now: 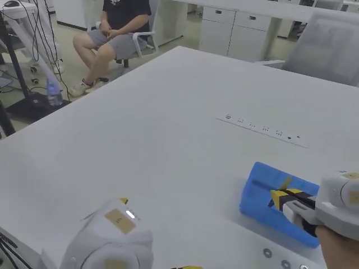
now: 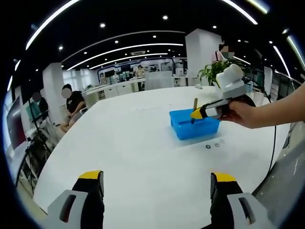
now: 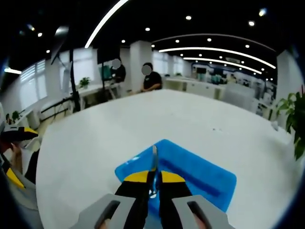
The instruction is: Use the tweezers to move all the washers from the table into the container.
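A white desk in an open office. The right hand-held gripper, clamped on the tweezers, hovers over the blue container. The washers lie behind its tips, beside the container. Best to approach low and pinch one rim. The left hand-held gripper gapes empty.

- The left gripper is showing pale grey moulded arms, black jaws and bright yellow caps at the tips.
- At the near left in the head view, its rounded white housing is carrying a tan label and a small white light that is glowing.
- The right gripper is wearing the same colours: grey arms, black jaws, yellow bands near the tips.
- Its body is swelling into a rounded white shell.
- The right hand and forearm are showing bare.
- A thin dark cable is running below that forearm.
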Motion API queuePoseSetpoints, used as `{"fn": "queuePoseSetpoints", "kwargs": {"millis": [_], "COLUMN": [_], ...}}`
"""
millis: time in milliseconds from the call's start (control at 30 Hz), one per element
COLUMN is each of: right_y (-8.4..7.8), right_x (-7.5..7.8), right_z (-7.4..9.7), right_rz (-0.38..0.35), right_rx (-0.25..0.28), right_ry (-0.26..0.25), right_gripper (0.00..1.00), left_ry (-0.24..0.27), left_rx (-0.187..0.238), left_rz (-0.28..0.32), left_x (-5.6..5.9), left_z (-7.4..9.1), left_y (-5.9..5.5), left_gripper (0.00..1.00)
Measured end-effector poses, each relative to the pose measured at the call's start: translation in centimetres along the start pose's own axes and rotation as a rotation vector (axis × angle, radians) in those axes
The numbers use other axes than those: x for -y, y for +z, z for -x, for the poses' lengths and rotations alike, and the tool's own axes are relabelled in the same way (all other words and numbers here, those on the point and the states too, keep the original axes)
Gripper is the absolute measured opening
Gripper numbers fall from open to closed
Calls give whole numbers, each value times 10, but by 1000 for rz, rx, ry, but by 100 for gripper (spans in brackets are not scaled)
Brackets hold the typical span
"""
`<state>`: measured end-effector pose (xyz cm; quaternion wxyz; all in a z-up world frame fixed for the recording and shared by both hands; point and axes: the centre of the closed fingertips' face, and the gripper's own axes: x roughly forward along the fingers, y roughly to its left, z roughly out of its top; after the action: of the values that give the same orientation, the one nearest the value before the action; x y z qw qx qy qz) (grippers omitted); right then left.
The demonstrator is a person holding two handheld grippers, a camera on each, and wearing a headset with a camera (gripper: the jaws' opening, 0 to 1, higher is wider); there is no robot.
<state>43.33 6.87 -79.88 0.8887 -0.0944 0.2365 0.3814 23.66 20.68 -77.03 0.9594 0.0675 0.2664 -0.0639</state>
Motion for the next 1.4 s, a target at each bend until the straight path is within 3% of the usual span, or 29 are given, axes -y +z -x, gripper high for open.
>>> {"fn": "queuePoseSetpoints", "kwargs": {"millis": [400,567,900,1167,1400], "right_y": [3,20,46,30,8], "right_x": [3,1,-19,-35,-45], "right_z": [6,21,60,79,81], "right_rz": [-25,-23,-2,30,9], "right_rx": [-2,40,127,107,65], "right_ry": [-6,3,51,77,88], "right_gripper": [4,4,4,4,4], "left_ry": [-6,-10,-8,-6,-8], "left_rx": [-2,6,11,9,5], "left_rz": [-1,2,-1,-5,-9], "left_x": [1,1,2,2,2], "left_z": [0,1,1,1,0], "left_y": [-1,1,2,1,0], "left_gripper": [93,93,93,93,92]}}
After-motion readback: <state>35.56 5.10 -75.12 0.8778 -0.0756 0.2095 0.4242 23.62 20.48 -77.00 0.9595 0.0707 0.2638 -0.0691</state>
